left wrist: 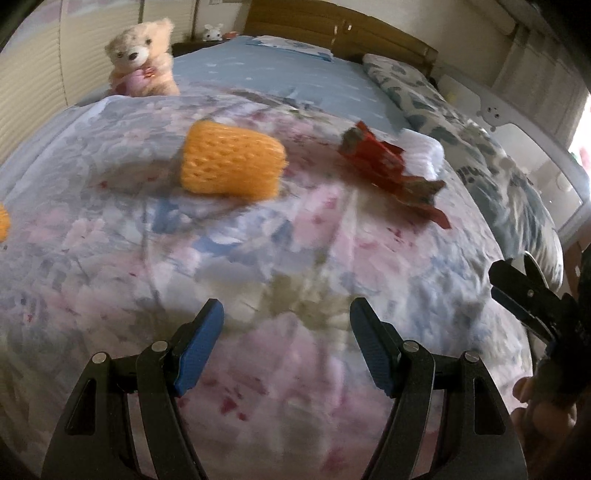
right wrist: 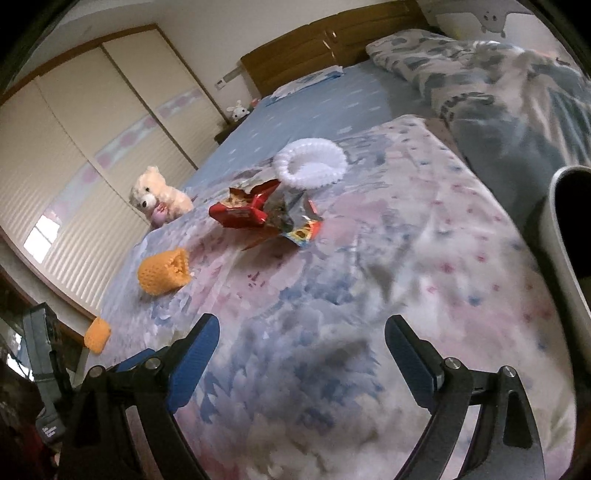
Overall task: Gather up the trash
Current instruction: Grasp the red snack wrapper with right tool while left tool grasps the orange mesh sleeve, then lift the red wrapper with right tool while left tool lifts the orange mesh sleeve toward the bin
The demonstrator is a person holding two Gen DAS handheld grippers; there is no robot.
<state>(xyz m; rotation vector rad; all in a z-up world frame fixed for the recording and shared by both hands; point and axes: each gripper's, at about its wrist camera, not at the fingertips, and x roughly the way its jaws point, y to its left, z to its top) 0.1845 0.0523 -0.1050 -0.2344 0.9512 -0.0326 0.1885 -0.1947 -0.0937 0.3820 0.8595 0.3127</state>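
Observation:
Trash lies on a floral quilt (left wrist: 295,240) on a bed. An orange foam net sleeve (left wrist: 232,162) (right wrist: 164,273) lies left of a crumpled red snack wrapper (left wrist: 388,166) (right wrist: 251,212). Right behind the wrapper sits a white foam ring (left wrist: 424,155) (right wrist: 310,162). A second orange foam piece (right wrist: 97,334) rests at the quilt's left edge. My left gripper (left wrist: 287,310) hovers over the quilt, short of the trash, open and empty. My right gripper (right wrist: 302,325) is also open and empty, well short of the wrapper; its black fingers (left wrist: 524,295) show at the right edge of the left wrist view.
A cream teddy bear (left wrist: 142,59) (right wrist: 159,195) sits at the quilt's far left. A patterned duvet (left wrist: 480,155) lies bunched along the right side. A white-rimmed container (right wrist: 565,240) stands at the right edge. Wooden headboard (left wrist: 332,26) and wardrobe doors (right wrist: 74,147) lie beyond.

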